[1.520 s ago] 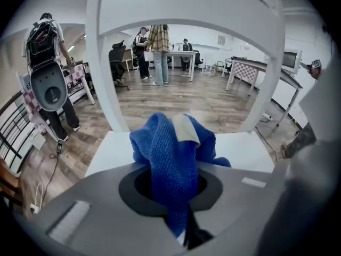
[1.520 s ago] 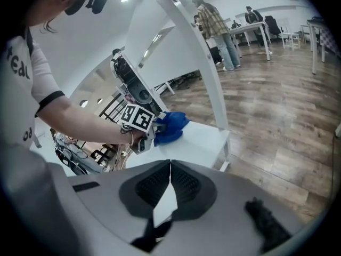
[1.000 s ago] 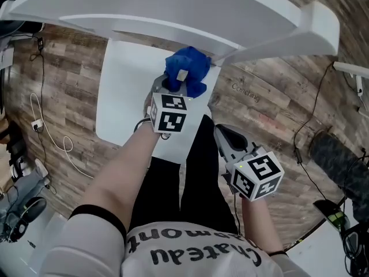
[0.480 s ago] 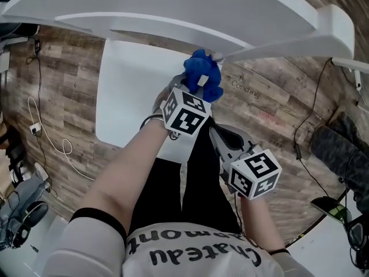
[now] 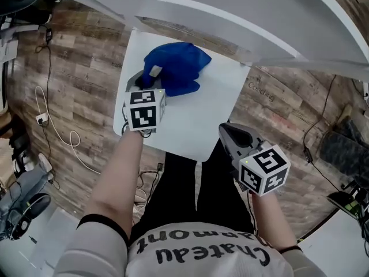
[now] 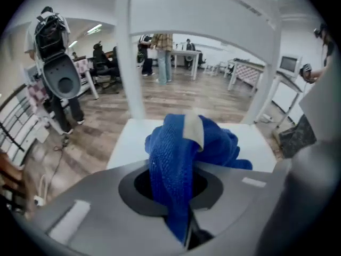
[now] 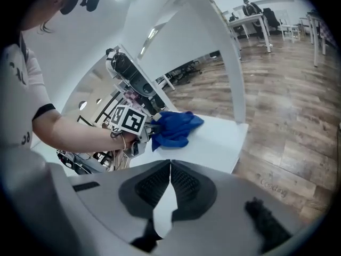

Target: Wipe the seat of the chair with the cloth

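Blue cloth (image 5: 176,68) on chair seat (image 5: 216,123)
Left gripper (image 5: 148,83) clamps it upper left; bare seat lies right; right gripper (image 5: 229,133) closed, empty.

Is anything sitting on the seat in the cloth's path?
Nothing visible. The cloth, clamped in the left gripper, lies on the far part of the seat; the rest of the seat is bare. The right gripper, shut and empty, sits at the near right edge.
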The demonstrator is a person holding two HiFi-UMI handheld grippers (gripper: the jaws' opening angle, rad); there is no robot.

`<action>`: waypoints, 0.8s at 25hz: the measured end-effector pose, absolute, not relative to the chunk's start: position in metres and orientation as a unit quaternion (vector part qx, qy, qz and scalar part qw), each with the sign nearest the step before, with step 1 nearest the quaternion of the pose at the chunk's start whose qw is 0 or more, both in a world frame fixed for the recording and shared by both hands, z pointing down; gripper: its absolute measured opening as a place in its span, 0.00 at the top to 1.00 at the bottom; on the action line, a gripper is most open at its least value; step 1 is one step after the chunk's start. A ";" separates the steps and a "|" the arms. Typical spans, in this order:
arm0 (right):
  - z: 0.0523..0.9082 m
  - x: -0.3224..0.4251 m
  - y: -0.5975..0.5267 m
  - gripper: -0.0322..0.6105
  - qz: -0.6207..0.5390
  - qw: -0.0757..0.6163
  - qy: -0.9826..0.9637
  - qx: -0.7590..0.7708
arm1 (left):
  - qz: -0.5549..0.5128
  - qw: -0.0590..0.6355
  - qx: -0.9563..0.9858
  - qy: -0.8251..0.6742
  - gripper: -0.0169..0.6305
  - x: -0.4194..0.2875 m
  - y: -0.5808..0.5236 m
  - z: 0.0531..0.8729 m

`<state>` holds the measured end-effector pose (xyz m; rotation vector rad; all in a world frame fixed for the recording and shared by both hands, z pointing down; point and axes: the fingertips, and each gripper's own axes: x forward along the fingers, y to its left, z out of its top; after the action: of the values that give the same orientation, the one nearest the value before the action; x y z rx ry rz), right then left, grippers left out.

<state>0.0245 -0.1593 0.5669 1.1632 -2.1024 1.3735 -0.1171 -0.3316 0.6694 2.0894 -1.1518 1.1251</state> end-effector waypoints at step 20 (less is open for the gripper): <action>0.556 -0.073 -0.164 0.93 0.480 0.206 -0.768 0.371 | 0.554 0.208 0.690 -0.417 0.91 -0.240 -0.336 0.687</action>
<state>-0.0729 -0.1635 0.5560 1.0343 -2.1387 1.3366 -0.2401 -0.3363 0.6865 1.9201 -1.1617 1.5407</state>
